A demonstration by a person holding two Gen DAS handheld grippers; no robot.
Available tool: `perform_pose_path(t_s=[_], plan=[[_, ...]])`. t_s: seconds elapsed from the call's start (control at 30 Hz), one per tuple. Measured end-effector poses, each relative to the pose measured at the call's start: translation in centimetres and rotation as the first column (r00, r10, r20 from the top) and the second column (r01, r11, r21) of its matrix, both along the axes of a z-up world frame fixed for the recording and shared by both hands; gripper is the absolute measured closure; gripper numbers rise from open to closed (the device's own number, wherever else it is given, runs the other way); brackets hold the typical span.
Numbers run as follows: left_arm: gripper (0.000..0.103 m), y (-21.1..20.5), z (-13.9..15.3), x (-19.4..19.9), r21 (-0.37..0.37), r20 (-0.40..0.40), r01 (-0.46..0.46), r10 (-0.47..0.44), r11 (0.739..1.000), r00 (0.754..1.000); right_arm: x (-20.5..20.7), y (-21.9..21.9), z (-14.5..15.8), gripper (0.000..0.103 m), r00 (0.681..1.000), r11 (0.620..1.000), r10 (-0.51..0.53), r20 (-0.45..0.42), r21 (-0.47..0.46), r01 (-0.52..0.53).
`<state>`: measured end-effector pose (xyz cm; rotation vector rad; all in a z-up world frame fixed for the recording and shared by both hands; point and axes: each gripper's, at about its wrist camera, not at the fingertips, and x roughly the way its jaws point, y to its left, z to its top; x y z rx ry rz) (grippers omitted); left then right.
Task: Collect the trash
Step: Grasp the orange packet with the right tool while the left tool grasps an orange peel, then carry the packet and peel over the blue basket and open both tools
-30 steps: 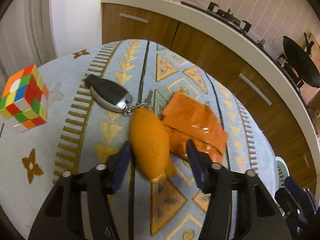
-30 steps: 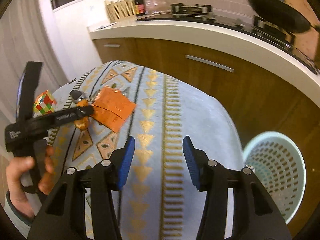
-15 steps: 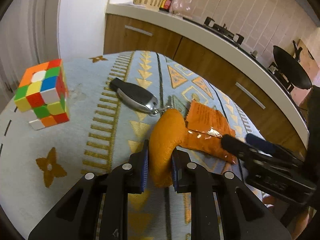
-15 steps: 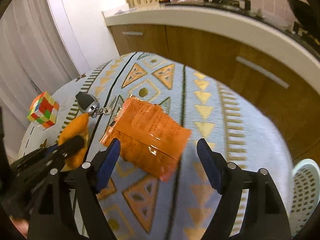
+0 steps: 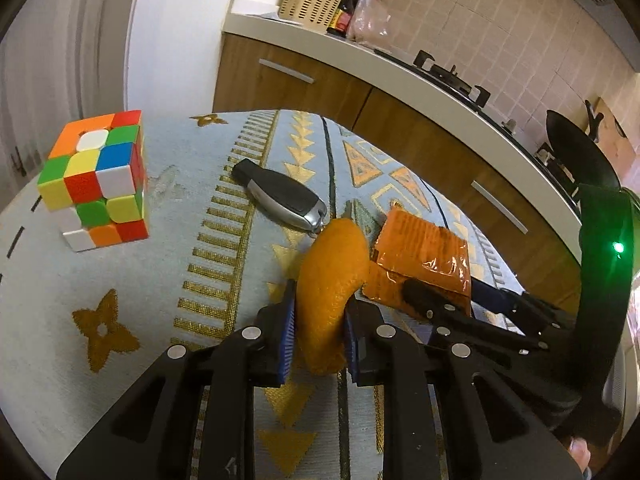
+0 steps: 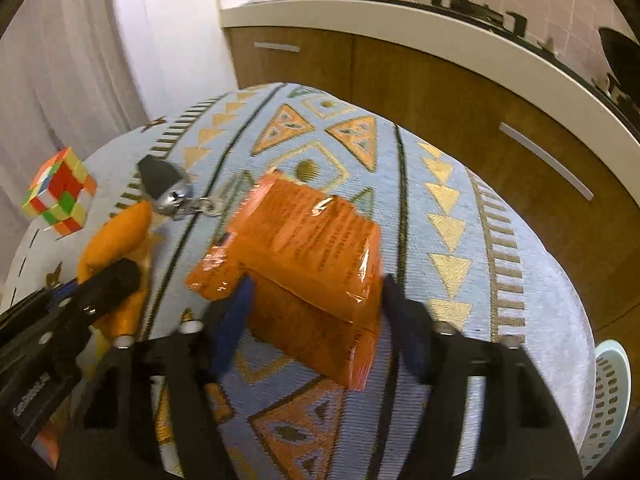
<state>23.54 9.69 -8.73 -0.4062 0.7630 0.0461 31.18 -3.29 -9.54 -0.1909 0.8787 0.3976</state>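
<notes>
A curved orange peel sits on the patterned tablecloth, and my left gripper is shut on its near end, blue pads pressing both sides. Just right of it lies a crinkled orange foil packet. My right gripper straddles the packet's near part; its jaws are closing and the pads sit against the packet's two edges, though the picture is blurred. In the left wrist view the right gripper reaches in from the right over the packet. The peel and left gripper show at the right view's left side.
A colourful puzzle cube stands at the table's left. A black and silver car key lies just beyond the peel. A pale perforated bin stands on the floor past the table's right edge. Wooden cabinets under a white counter run behind.
My left gripper shut on the peel and has held it since. My right gripper swung left and down, from over bare cloth to the packet, opened wide, then narrowed around it.
</notes>
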Motion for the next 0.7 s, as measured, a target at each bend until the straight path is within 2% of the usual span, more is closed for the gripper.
perform_pose_path(t_s=[0.03,0.13,0.23,0.33,0.7], plan=[[0.083,-0.1,0.0,0.0,0.003,-0.002,0.007,-0.007,1.0,1.0,-0.3,0.2,0.1,0.064,1.0,1.0,0.016,0.011,-0.002,-0.016],[0.082,-0.3,0.0,-0.1,0.015,0.0,0.014,-0.014,1.0,1.0,-0.4,0.3,0.2,0.074,0.999,1.0,0.026,0.019,0.007,-0.026],[0.082,-0.3,-0.1,0.0,0.008,-0.003,0.017,-0.017,1.0,1.0,-0.7,-0.2,0.5,0.087,0.999,0.997,0.048,0.023,0.065,-0.049],[0.082,-0.3,-0.1,0.0,0.004,-0.002,0.018,-0.018,1.0,1.0,-1.2,-0.5,1.0,0.092,0.997,0.994,0.048,0.055,0.093,-0.053],[0.082,-0.9,0.1,-0.1,0.037,0.009,0.04,-0.041,0.999,0.999,-2.2,-1.9,2.4,0.095,0.991,0.982,0.045,0.125,0.174,-0.067]])
